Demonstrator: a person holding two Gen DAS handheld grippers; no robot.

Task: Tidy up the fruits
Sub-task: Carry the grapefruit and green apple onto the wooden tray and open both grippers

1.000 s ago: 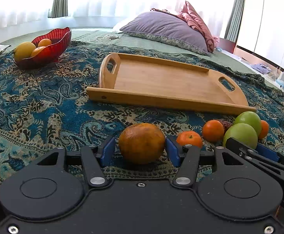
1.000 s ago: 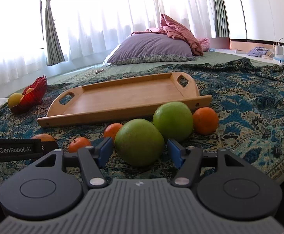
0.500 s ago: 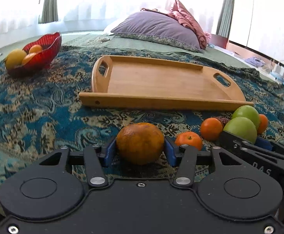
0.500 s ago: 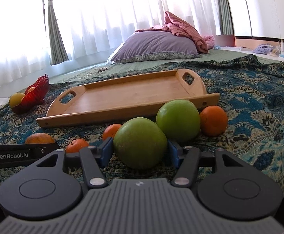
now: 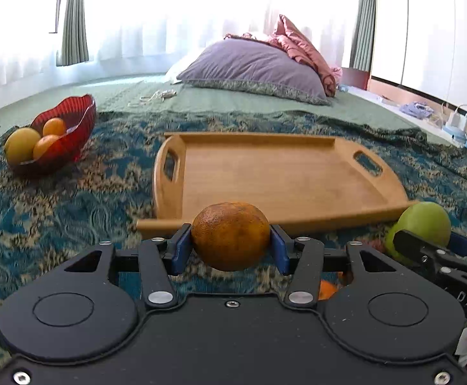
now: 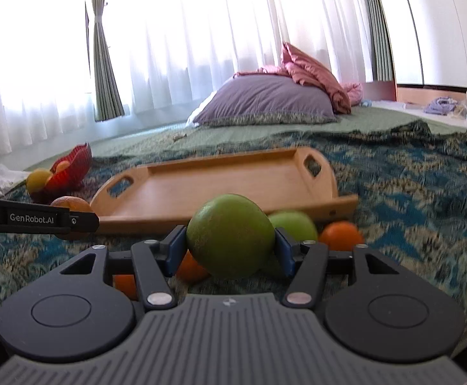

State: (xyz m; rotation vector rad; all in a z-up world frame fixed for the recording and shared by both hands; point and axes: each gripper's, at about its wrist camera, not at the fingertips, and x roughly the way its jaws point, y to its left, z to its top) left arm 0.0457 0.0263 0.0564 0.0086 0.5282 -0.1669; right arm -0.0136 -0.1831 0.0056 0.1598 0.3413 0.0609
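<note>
My left gripper (image 5: 230, 252) is shut on a large brownish orange (image 5: 230, 235) and holds it lifted above the blanket, just before the wooden tray (image 5: 275, 176). My right gripper (image 6: 230, 250) is shut on a green apple (image 6: 230, 234), also lifted, in front of the tray (image 6: 220, 186). A second green apple (image 6: 296, 224) and small oranges (image 6: 340, 235) lie on the blanket below. In the left wrist view the right gripper's apple (image 5: 422, 224) shows at the right. In the right wrist view the left gripper's orange (image 6: 71, 205) shows at the left.
A red bowl (image 5: 70, 131) with several yellow and orange fruits stands at the far left on the patterned blue blanket (image 5: 73, 199). A purple pillow (image 5: 252, 70) and a pink cloth lie behind the tray. Cables and chargers lie at the far right.
Both grippers closed on their fruits and lifted them off the blanket, moving toward the tray. The other small oranges stayed on the blanket.
</note>
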